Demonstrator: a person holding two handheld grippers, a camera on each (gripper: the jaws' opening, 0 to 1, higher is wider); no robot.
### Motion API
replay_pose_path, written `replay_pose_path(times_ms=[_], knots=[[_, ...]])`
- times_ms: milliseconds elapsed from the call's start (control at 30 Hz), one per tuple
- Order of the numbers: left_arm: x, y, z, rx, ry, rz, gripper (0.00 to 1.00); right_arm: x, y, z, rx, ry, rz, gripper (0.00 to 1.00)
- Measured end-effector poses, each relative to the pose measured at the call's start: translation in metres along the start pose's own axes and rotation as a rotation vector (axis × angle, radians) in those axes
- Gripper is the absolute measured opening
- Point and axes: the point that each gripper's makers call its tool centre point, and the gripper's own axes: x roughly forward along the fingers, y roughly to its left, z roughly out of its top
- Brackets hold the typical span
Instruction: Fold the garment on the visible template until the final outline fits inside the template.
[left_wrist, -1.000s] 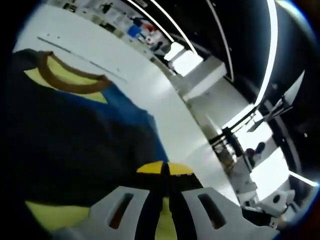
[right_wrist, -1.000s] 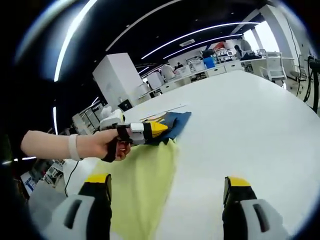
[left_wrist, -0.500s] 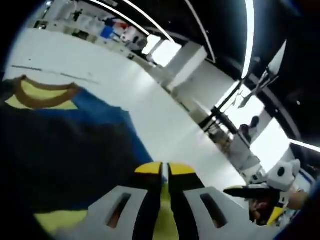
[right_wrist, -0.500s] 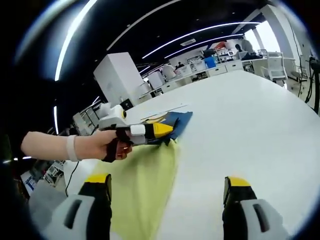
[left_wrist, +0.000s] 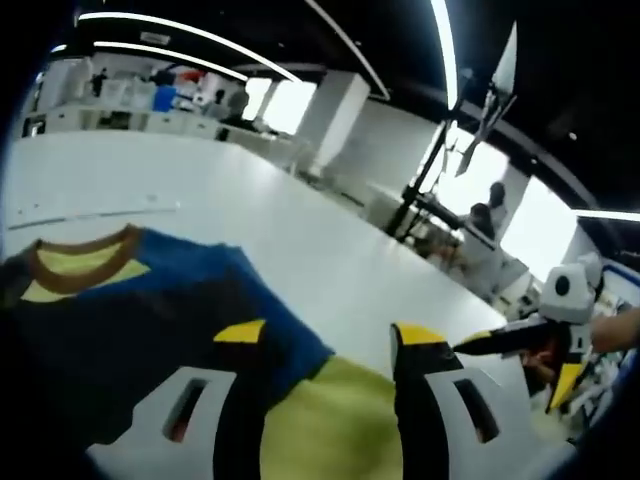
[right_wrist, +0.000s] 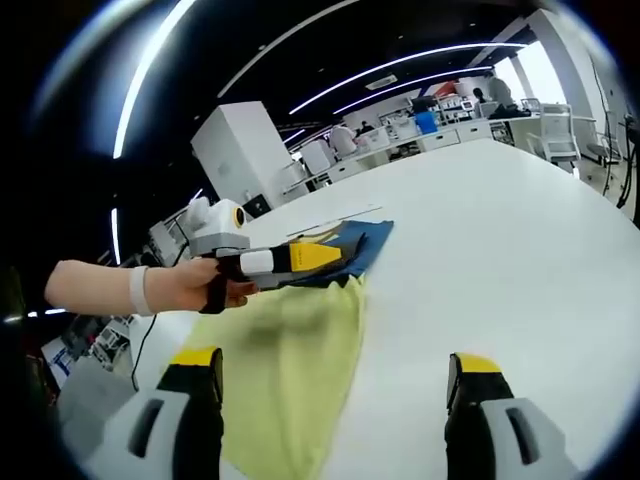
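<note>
With jaws wide and empty, the left gripper hovers just over the blue-and-yellow T-shirt on the white table, collar at its ten o'clock, nearer than the equally spread right gripper, whose yellow panel runs toward eleven o'clock.

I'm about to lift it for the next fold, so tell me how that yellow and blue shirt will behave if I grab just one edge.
Likely floppy: the shirt lies flat and rippled on the white table, so a single grip should leave the rest drooping. Probably light, since it looks thin. It may slide rather than fold on that smooth top.
</note>
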Motion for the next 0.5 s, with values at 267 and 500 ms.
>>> replay_pose_path(times_ms=[267,500], knots=[[-0.013,0.004,0.005,0.07,0.002,0.001,0.74,0.003,0.003,0.001,-0.018,0.01,0.011,0.95],[-0.034,0.004,0.005,0.11,0.033,0.002,0.88,0.007,0.011,0.006,-0.033,0.012,0.029,0.95]])
